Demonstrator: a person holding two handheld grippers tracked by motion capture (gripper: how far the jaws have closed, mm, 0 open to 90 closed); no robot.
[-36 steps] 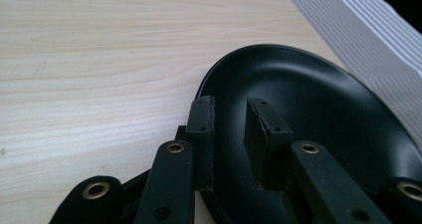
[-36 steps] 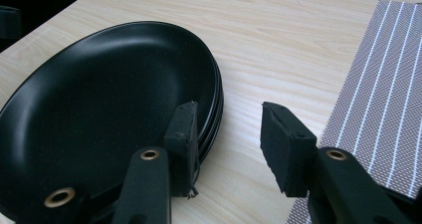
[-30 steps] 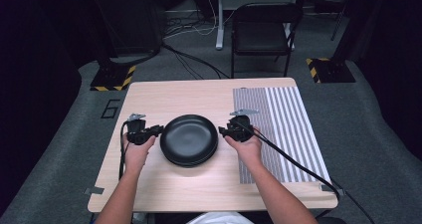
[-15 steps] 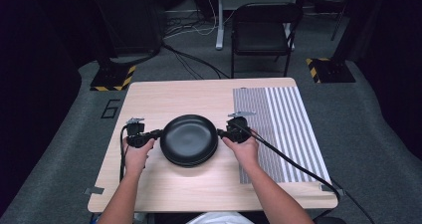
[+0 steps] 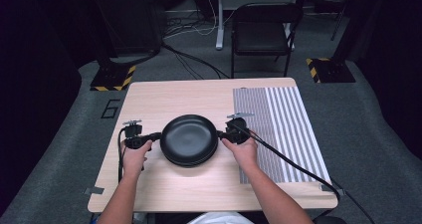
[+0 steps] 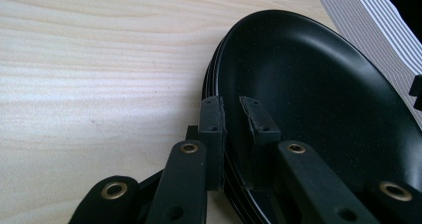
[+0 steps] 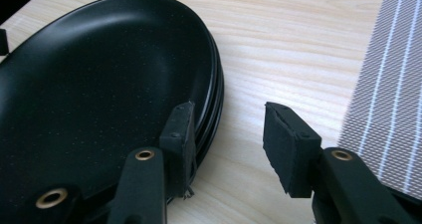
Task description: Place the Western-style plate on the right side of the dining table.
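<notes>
High view, frame centre: left gripper [image 5: 149,137] pinches plate stack [image 5: 189,139] rim, right gripper [image 5: 224,134] wide; one-sided lift could tip stack.

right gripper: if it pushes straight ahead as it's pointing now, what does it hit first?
Likely the stack of black plates. The right gripper stands open, one jaw over the top plate's rim, the other over bare table. Going on, the rim would slide deeper between the jaws; whether it already touches is unclear.

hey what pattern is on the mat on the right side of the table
The mat is grey with thin white stripes, clearest in the high view.
</notes>
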